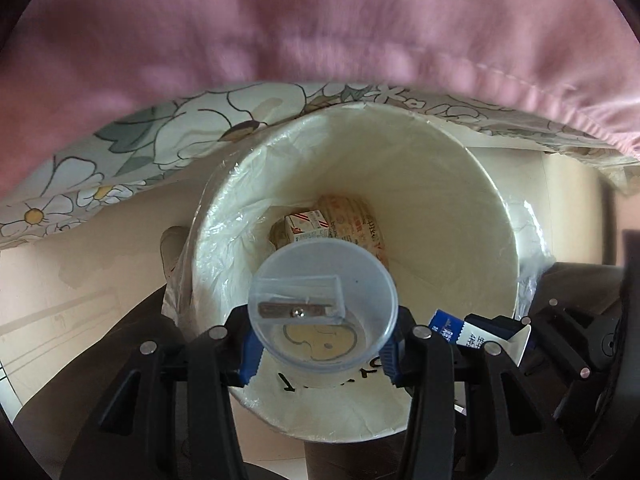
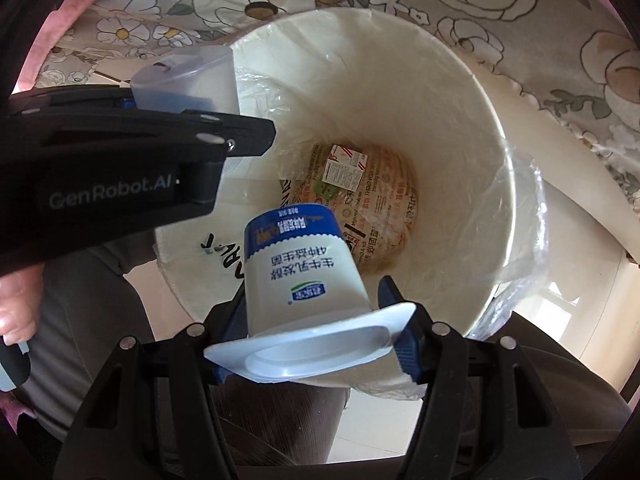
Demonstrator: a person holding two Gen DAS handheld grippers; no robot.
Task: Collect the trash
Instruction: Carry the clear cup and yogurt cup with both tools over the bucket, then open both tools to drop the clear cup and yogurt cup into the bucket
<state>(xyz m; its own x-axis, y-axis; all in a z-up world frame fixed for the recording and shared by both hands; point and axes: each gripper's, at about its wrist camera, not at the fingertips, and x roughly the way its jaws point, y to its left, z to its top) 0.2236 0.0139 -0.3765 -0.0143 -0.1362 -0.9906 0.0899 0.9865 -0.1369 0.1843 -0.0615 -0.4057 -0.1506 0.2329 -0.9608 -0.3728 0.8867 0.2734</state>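
A white bin (image 1: 460, 208) lined with a clear bag stands on the floor below both grippers; a printed paper wrapper (image 1: 360, 220) and a small carton (image 1: 308, 226) lie at its bottom. My left gripper (image 1: 322, 346) is shut on a clear round plastic container (image 1: 320, 304) with a pencil sharpener inside, held over the bin's mouth. My right gripper (image 2: 316, 336) is shut on a white and blue yogurt cup (image 2: 304, 276), tipped bottom first toward the bin (image 2: 460, 160). The left gripper (image 2: 224, 116) with its container (image 2: 192, 80) shows at the left of the right wrist view.
A floral sheet (image 1: 160, 136) and pink cover (image 1: 280, 20) of a bed hang just behind the bin. Pale floor (image 1: 80, 272) lies to the left. A person's hand (image 2: 18, 308) and grey-clad leg (image 2: 88, 292) are close beside the bin.
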